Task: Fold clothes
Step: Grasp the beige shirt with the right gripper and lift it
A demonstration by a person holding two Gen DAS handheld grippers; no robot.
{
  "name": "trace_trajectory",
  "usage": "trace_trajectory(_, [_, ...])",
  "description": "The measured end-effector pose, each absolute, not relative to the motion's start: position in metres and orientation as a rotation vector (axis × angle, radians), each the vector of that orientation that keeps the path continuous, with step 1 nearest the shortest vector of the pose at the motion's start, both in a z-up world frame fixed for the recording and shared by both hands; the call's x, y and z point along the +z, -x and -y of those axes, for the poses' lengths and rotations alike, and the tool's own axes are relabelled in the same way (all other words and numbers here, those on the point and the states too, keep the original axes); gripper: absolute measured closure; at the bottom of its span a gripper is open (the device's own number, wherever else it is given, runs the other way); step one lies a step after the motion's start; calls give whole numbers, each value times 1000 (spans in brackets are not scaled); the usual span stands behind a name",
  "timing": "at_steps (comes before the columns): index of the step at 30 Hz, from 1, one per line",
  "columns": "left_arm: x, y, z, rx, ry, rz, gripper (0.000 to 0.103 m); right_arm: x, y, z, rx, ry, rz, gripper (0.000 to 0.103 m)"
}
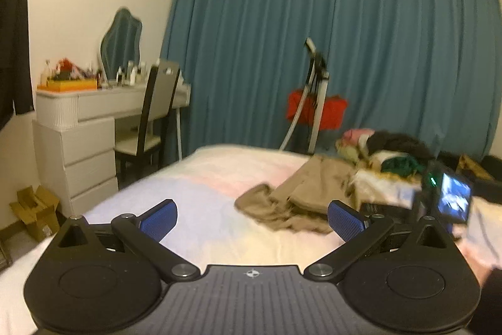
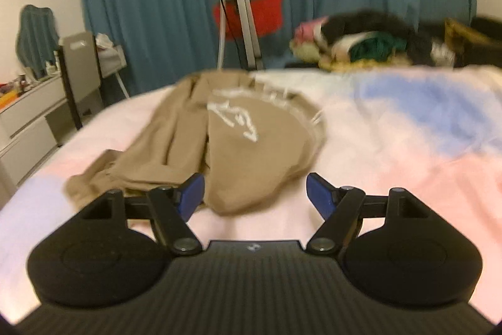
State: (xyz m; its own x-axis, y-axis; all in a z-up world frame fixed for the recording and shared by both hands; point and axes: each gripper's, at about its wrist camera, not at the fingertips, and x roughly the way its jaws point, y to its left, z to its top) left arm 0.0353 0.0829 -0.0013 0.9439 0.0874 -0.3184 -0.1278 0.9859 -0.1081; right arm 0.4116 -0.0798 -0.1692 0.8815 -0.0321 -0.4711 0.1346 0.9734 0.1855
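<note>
A tan garment [image 2: 194, 140] with a white printed mark lies crumpled on the pastel bedspread [image 2: 392, 127]. My right gripper [image 2: 254, 193] is open, hovering just short of the garment's near hem, nothing between its blue pads [image 2: 191, 193]. In the left wrist view the same tan garment [image 1: 301, 190] lies ahead and to the right. My left gripper [image 1: 252, 218] is open above the bed [image 1: 194, 178], left of the garment and apart from it. The right gripper's body with its lit screen [image 1: 451, 200] shows at that view's right edge.
A heap of mixed clothes [image 2: 364, 40] sits at the bed's far side. Beyond the bed stand a tripod-like stand [image 2: 241, 8] with a red bag [image 2: 251, 11] and blue curtains [image 1: 345, 36]. A white dresser [image 1: 78, 140], chair [image 1: 157, 115] and cardboard box [image 1: 34, 212] stand at left.
</note>
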Motion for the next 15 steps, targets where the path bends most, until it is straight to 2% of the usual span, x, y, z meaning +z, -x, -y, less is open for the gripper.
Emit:
trace_trajectory(3, [-26, -57, -92, 110, 160, -355, 0, -190, -450, 75, -170, -224, -479, 30])
trace_trajectory(4, [-34, -64, -95, 101, 171, -367, 0, -195, -459, 75, -187, -241, -479, 33])
trace_trajectory(6, [-49, -77, -99, 58, 185, -390, 0, -197, -466, 73, -186, -267, -457, 49])
trace_trajectory(7, [-55, -82, -100, 44, 185, -399, 0, -193, -464, 71, -197, -254, -442, 70])
trace_trajectory(8, [-61, -87, -100, 29, 187, -407, 0, -187, -460, 71, -194, -244, -427, 83])
trace_trajectory(10, [-68, -94, -102, 1, 200, -414, 0, -173, -449, 75, -157, -231, -400, 87])
trace_trajectory(15, [-70, -104, -102, -36, 227, -397, 0, -119, -385, 93, -25, -239, -235, 88])
